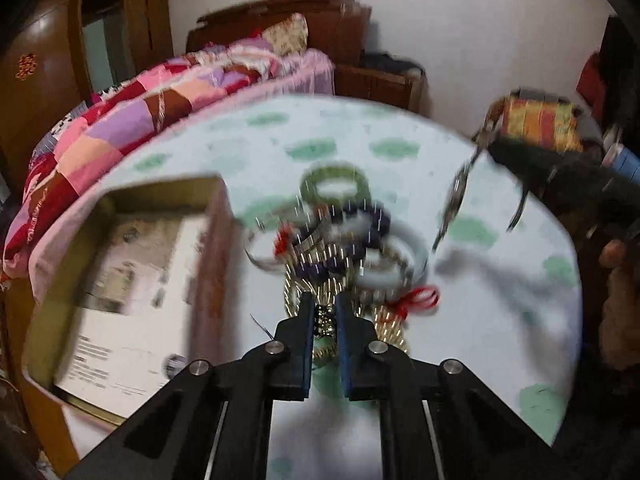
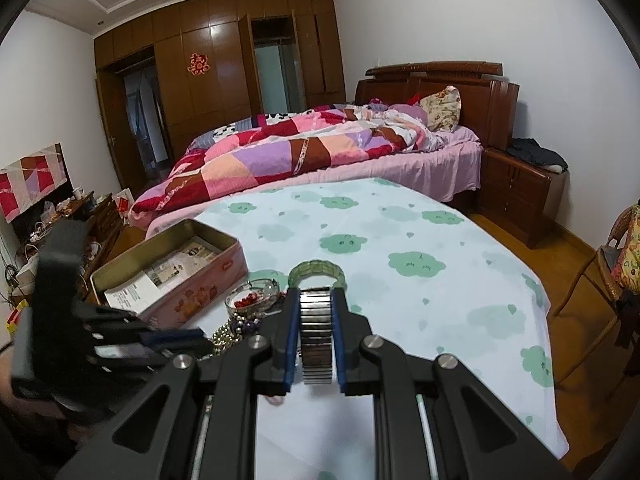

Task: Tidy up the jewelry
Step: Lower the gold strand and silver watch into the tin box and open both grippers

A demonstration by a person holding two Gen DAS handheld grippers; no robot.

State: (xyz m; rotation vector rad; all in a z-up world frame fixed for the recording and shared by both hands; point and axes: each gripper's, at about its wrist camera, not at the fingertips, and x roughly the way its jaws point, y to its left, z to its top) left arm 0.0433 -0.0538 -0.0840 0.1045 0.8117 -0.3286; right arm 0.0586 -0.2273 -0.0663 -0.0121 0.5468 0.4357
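Lying lengthwise between right tool (image 2: 316,304) pads: metal band (image 2: 316,336).

White walls (image 2: 440,20) enclose a bedroom with a wooden floor (image 2: 568,264). A bed (image 2: 420,168) under a patchwork quilt (image 2: 280,152) stands between a brown wardrobe (image 2: 208,92) and a nightstand (image 2: 516,196).
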